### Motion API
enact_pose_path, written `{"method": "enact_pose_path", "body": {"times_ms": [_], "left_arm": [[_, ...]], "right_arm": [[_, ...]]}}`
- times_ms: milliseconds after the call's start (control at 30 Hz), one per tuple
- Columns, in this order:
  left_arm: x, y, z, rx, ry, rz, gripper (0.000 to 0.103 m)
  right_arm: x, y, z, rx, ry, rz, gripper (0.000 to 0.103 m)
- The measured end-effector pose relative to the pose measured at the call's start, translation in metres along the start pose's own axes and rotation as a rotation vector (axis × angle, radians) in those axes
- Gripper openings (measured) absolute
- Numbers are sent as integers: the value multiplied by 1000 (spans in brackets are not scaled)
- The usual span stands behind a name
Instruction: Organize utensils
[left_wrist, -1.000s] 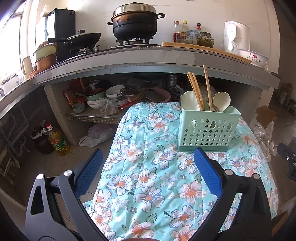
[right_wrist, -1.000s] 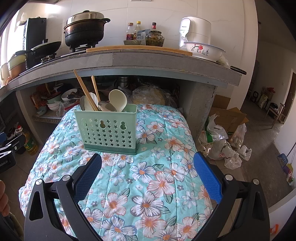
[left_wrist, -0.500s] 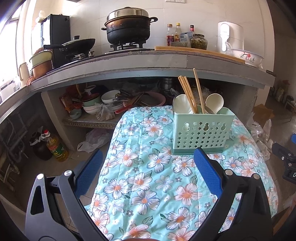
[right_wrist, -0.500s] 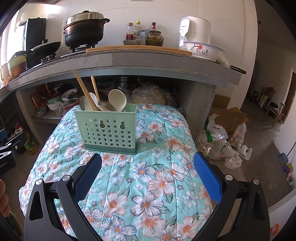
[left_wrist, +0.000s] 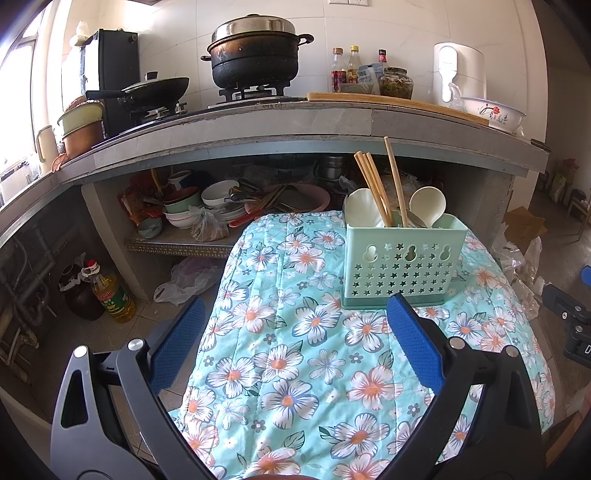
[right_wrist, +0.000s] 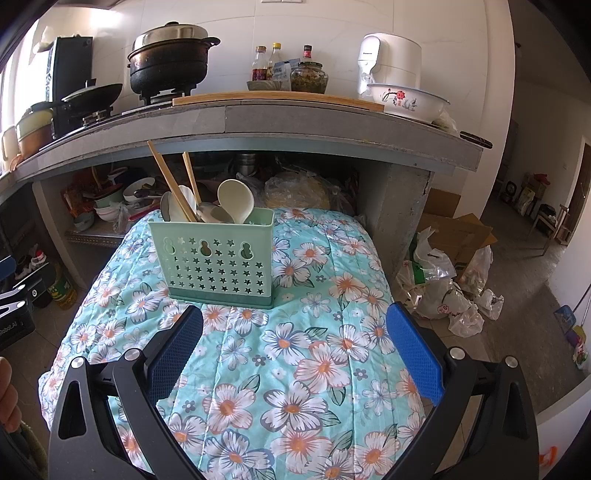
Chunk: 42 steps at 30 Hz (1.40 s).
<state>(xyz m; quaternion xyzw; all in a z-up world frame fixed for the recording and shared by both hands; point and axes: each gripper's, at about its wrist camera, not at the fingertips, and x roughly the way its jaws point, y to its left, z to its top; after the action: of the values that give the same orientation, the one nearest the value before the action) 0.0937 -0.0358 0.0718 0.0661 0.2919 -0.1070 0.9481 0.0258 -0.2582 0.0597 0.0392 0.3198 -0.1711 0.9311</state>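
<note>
Floral cloth (left_wrist: 295, 369) below kitchen counter (left_wrist: 295, 122)

Each hand-held gripper, left (left_wrist: 295, 325) and right (right_wrist: 295, 326), has black triangular-cutout arms, silver screws and blue textured finger pads (left_wrist: 413, 343) (dimpled like mesh).

L gripper (left_wrist: 295, 343) is spread wide, blue-padded fingers (left_wrist: 412, 343) well apart w/ nothing between them. R gripper (right_wrist: 295, 343) likewise, fingers (right_wrist: 413, 347) parted & empty. Part of a bare hand (right_wrist: 8, 395) shows at left edge of right wrist view.
</note>
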Motion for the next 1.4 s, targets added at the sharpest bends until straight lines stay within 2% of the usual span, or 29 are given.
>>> {"method": "enact_pose_path", "body": {"times_ms": [1400], "left_arm": [[3,2,-2,1,7,0,95]], "right_arm": [[0,1,1,-2,0,0,96]]}}
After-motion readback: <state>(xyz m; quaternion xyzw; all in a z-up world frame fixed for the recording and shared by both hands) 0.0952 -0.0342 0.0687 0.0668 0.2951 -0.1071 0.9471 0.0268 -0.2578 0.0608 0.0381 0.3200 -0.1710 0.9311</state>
